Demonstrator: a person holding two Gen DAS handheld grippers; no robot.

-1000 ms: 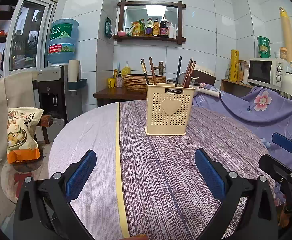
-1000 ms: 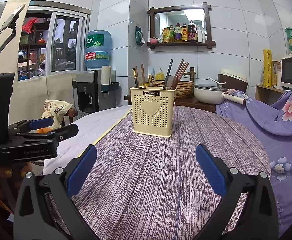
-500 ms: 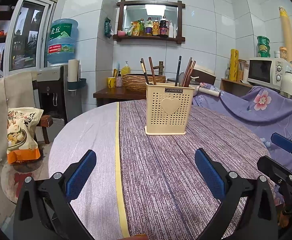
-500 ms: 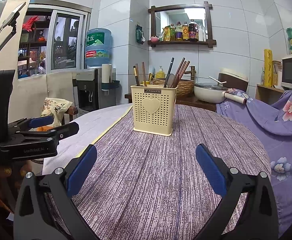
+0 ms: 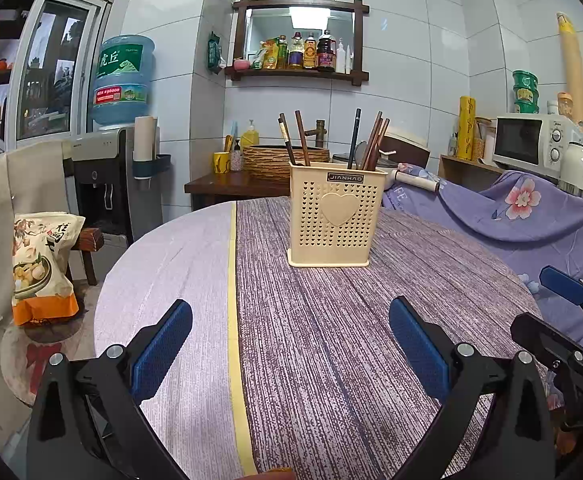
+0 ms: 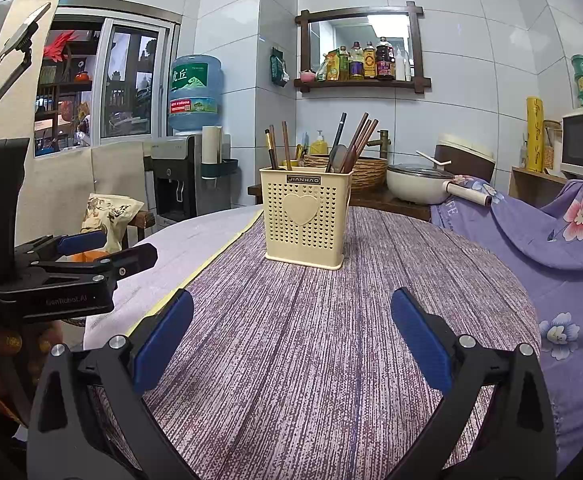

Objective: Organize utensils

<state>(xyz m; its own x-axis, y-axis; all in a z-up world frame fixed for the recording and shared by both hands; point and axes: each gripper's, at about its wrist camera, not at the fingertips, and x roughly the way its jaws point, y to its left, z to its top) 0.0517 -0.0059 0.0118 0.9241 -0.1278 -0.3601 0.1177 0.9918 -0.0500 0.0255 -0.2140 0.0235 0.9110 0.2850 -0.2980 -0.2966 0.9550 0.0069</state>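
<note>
A cream perforated utensil holder (image 5: 335, 218) (image 6: 305, 218) with a heart on its front stands upright on the round table (image 5: 331, 340). Several dark chopsticks (image 5: 373, 140) (image 6: 357, 140) and a dark spoon stick up out of it. My left gripper (image 5: 291, 344) hovers low over the table's near edge, open, with nothing between its blue pads. My right gripper (image 6: 291, 340) is likewise open and empty, well short of the holder. The other gripper shows at the right edge of the left wrist view and at the left edge of the right wrist view.
A purple-streaked cloth (image 6: 331, 340) with a yellow stripe (image 5: 233, 300) covers the table. Purple floral fabric (image 5: 531, 216) drapes on the right. A water dispenser (image 5: 119, 140), a snack bag (image 5: 41, 260), a side table with a basket (image 5: 285, 160), a pot (image 6: 419, 184) and a microwave (image 5: 527, 144) stand behind.
Both grippers stay open and nearly still. The right wrist view has shifted slightly, so the holder sits a little more to the right in it.
</note>
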